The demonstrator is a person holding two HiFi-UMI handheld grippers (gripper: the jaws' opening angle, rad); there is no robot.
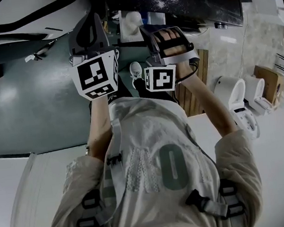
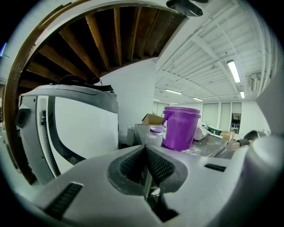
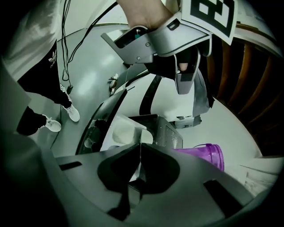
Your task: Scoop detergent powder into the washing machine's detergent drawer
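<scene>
Both grippers are held up in front of my chest; their marker cubes show in the head view. My left gripper has its jaws pressed together and faces a purple detergent bucket on a powder-dusted counter. My right gripper is also shut, with only a thin pale sliver between its pads. Just past it lies the white detergent drawer, with white powder in one compartment. The left gripper hangs above it. A small white rounded piece sits between the cubes; what holds it is hidden.
The white washing machine stands close on the left, its black-trimmed body behind the drawer. The bucket stands beyond the dark counter block. A person's dark trousers and white shoes are on the grey floor. Wooden stairs rise overhead.
</scene>
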